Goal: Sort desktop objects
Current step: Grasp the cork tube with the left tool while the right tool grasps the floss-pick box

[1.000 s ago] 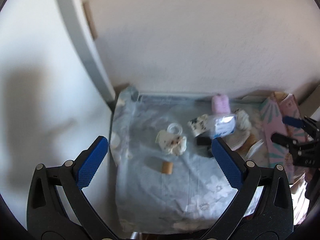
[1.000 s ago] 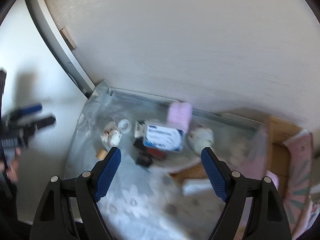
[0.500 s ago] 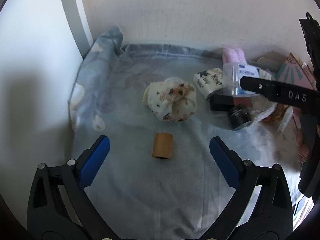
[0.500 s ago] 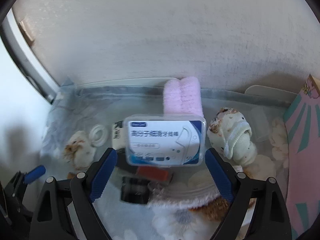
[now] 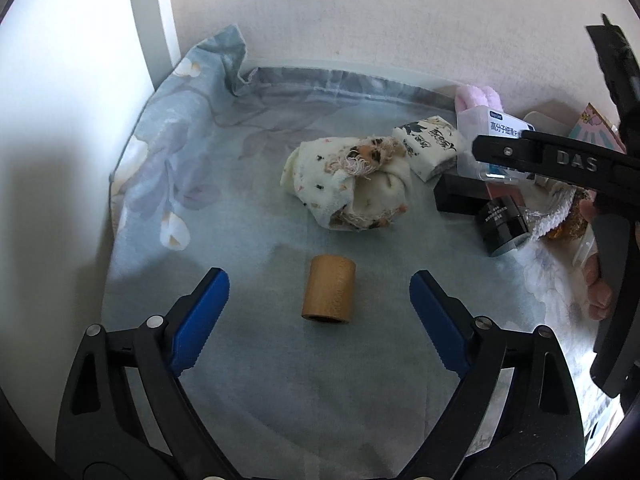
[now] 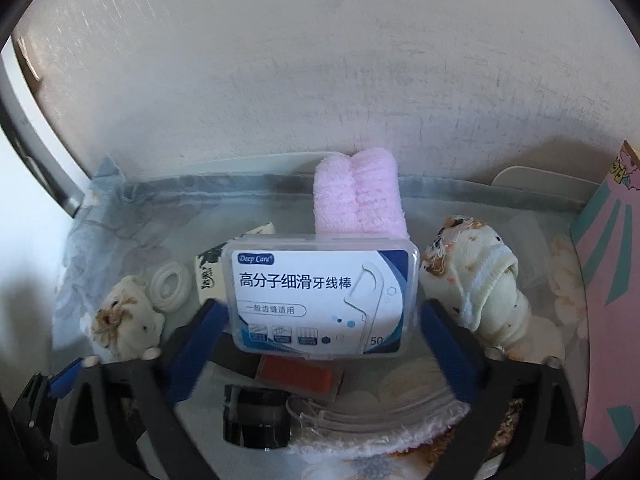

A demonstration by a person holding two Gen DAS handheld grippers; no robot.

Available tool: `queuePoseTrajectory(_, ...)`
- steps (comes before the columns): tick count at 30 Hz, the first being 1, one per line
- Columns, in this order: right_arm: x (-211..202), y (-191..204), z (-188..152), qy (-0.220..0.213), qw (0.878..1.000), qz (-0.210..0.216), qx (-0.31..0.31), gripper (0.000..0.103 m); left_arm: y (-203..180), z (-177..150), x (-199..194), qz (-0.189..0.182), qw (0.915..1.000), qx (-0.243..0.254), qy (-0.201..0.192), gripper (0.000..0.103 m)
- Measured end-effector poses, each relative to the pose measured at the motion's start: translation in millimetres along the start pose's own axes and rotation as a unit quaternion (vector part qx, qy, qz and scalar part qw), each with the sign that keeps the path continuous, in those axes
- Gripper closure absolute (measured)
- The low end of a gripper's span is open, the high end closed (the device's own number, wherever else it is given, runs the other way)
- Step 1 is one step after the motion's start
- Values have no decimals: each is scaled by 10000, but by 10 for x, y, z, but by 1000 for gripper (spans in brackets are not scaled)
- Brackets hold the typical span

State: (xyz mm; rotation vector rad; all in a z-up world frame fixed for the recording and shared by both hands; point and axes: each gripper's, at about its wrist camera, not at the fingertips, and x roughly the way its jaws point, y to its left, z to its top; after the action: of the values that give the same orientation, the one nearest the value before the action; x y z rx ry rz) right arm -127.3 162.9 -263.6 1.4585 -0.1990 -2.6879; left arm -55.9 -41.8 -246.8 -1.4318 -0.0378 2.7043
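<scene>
A short brown cylinder (image 5: pixel 329 295) lies on the blue-grey floral cloth (image 5: pixel 200 168). My left gripper (image 5: pixel 318 277) hangs low over it, one blue finger on each side; the jaws are closing and the pads stand clear of it. A clear floss-pick box (image 6: pixel 322 296) rests tilted on a pile of items. My right gripper (image 6: pixel 323 308) straddles it with jaws opening, its pads just off the box's ends. In the left wrist view the right gripper's black finger (image 5: pixel 540 152) crosses in front of that box (image 5: pixel 486 128).
Near the cylinder lie a bundled patterned cloth (image 5: pixel 352 188) and a tissue pack (image 5: pixel 430 146). A black jar (image 6: pixel 256 416), a red block (image 6: pixel 296 372), a white ring (image 6: pixel 170 284), a pink towel (image 6: pixel 358 196) and another rolled cloth (image 6: pixel 476 280) crowd the box. The wall stands close behind, a pink carton (image 6: pixel 612 300) to the right.
Both grippers have dropped close to the table. The left one now brackets the brown cylinder with narrower jaws. The right jaws have spread around the floss-pick box.
</scene>
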Motion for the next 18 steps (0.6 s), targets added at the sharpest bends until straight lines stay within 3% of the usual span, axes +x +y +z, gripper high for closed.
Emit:
queuePoseTrajectory(4,86,-54,20,135,9998,-12,109,1,-18,-11,15,-8,10000,18,-18,12)
queuePoseTrajectory(9,189,-186,72,249,9995,-105,172,1,7,-21,63,-81,10000,27,2,41)
queuePoseTrajectory(11,188,-253,93,195,9995,-82,218,10,19,-38,71,-85,10000,47,-6,63)
queuePoseTrajectory(13,202,-316,117,200,9996,-95,185,16,34,-46,60,-77,9999,72,-54,75)
queuePoseTrajectory(14,206,-340,124,185,9996,-106,162,16,46,-46,53,-108,9999,48,-60,80)
queuePoseTrajectory(18,205,-471,159,119,9998,-117,144,16,63,-28,29,-129,9999,39,-80,82)
